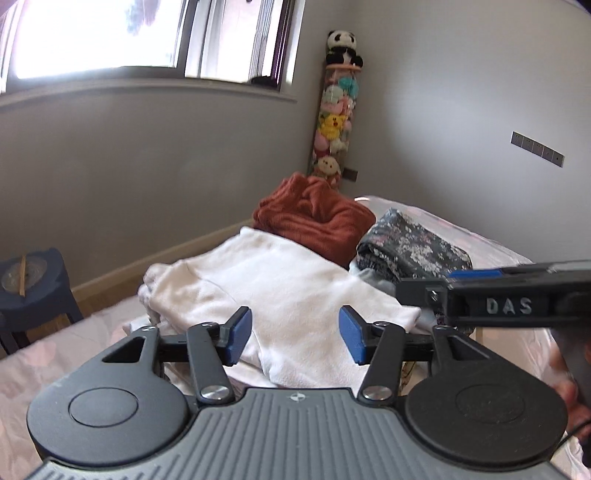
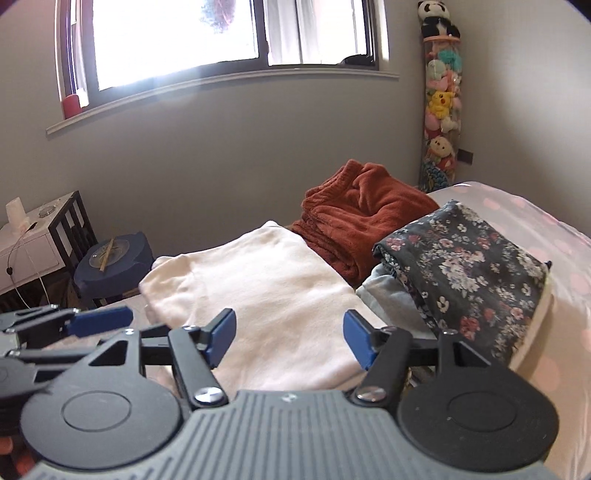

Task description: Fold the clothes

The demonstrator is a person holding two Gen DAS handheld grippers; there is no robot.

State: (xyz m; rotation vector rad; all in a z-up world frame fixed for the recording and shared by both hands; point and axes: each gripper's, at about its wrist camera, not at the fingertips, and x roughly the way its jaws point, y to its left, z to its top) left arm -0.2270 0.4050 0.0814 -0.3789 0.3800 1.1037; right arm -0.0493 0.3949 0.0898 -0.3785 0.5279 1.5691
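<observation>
Counted items: four garments on one bed (image 2: 554, 236): one white garment (image 2: 266, 288), one rust-red fleece garment (image 2: 354, 218), one dark floral garment (image 2: 469, 273), and one pale grey-blue garment (image 2: 388, 295) at the frame's centre right, beneath the floral one. Two claws, left claw (image 1: 295, 334) and right claw (image 2: 290, 339). One panda toy (image 2: 436, 14), upper right. One blue stool (image 2: 114, 266), left.

folded white garment (image 2: 258, 291) flat on bed, rust fleece (image 2: 354, 218) bunched behind, folded floral cloth (image 2: 465, 273) beside

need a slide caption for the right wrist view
Open right gripper above a folded cream garment on the bed, beside rust fleece and floral fabric.
</observation>
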